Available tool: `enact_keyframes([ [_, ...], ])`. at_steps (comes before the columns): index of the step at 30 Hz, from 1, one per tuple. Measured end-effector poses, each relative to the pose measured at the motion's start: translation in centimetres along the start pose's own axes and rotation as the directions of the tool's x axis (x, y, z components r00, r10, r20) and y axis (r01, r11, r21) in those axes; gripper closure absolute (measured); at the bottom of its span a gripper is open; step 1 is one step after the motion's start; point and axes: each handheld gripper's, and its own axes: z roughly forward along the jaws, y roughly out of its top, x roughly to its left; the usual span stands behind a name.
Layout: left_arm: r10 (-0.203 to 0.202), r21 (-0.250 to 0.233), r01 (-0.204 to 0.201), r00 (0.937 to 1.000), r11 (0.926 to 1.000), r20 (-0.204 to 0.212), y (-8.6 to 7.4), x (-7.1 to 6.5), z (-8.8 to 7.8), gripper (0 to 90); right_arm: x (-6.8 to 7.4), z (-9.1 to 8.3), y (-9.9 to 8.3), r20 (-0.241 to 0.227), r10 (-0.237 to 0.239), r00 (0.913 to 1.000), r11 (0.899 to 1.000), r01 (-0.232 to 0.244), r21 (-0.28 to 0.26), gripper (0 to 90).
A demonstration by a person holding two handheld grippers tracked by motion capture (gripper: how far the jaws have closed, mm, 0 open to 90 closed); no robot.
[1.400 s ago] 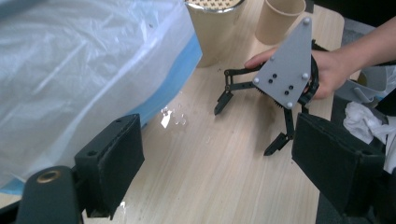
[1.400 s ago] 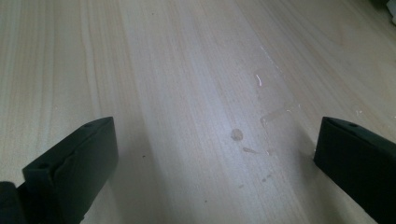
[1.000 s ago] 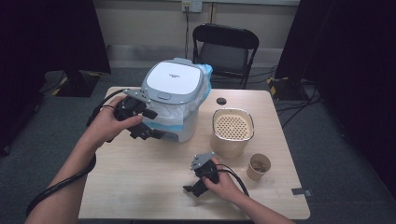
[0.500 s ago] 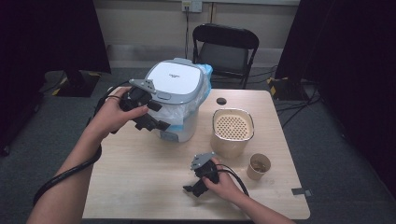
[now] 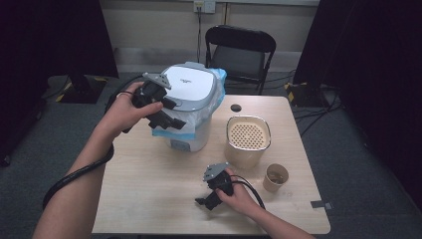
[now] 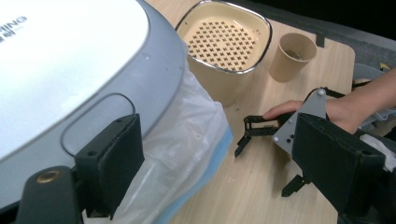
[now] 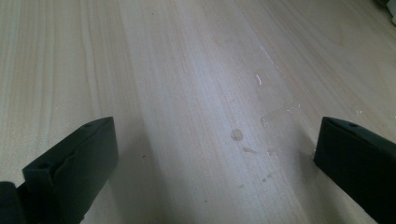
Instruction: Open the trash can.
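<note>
A white bin with a grey-and-white lid (image 5: 191,87) stands at the back of the wooden table (image 5: 149,199), lined with a clear and blue plastic bag (image 5: 171,133). My left gripper (image 5: 174,121) is held against the bin's left side just under the lid rim. In the left gripper view its jaws stand apart (image 6: 219,154), one by the lid edge (image 6: 116,93), with the bag (image 6: 187,140) bulging between them. My right gripper (image 5: 204,203) rests low on the table near the front, open, with bare wood (image 7: 187,93) between its jaws (image 7: 215,158).
A cream container with a perforated top (image 5: 248,137) stands right of the bin, and a paper cup (image 5: 275,177) sits in front of it. A small black cap (image 5: 236,107) lies behind them. A black folding chair (image 5: 239,50) stands beyond the table.
My left hand has lifted the gripper up and to the right along the bin's side, toward the lid. The right hand and gripper have stayed put.
</note>
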Motion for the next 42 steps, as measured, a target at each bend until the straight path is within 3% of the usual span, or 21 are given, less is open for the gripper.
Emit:
enact_keyframes([
  [7,0.011,0.003,-0.011,0.9998,0.9999,-0.014,0.6,0.6,0.1,16.3,0.0,0.0,0.0,0.001,-0.001,1.0000,1.000,0.001,-0.001,0.0],
  [22,-0.003,0.025,0.004,0.9985,0.9997,-0.054,1.0,1.3,1.1,16.3,0.0,0.0,0.0,0.001,-0.001,1.0000,1.000,0.001,0.000,0.0],
  [35,0.008,0.022,-0.007,0.9989,0.9997,-0.045,1.1,1.6,1.5,15.4,0.0,0.0,0.0,0.001,-0.002,1.0000,1.000,0.002,-0.001,0.0],
  [42,-0.018,0.008,0.018,0.9993,0.9998,-0.033,1.0,1.7,1.4,15.3,0.0,0.0,0.0,0.001,-0.001,1.0000,1.000,0.001,-0.001,0.0],
])
